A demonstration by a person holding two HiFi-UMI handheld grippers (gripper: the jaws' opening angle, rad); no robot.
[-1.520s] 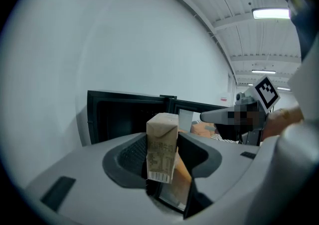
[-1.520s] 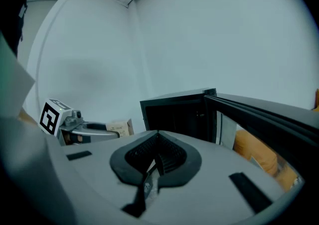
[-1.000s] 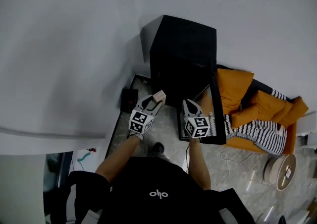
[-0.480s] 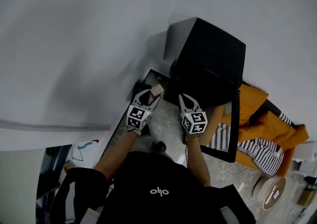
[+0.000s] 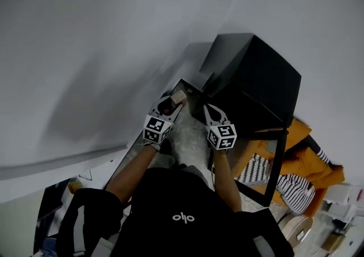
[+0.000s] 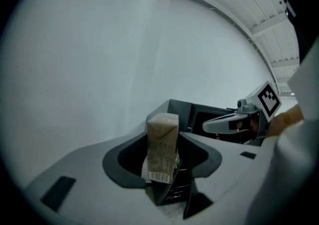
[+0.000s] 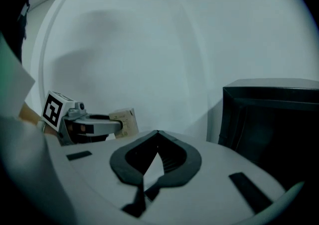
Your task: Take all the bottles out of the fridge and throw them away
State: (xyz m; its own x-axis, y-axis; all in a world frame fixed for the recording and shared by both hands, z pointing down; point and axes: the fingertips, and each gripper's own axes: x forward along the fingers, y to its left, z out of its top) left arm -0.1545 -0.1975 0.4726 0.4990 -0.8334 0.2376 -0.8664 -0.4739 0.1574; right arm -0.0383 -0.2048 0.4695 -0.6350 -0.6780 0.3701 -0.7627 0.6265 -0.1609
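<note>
left gripper [image 6: 164, 165] pinches the brown carton [image 6: 162, 137] upright at its tips; right gripper [image 7: 157, 133] closed.

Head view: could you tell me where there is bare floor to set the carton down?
Bare floor shows between the left gripper holding the carton and the shut right gripper, bordered by wall and fridge. Right of the fridge door, cushions crowd it.
</note>
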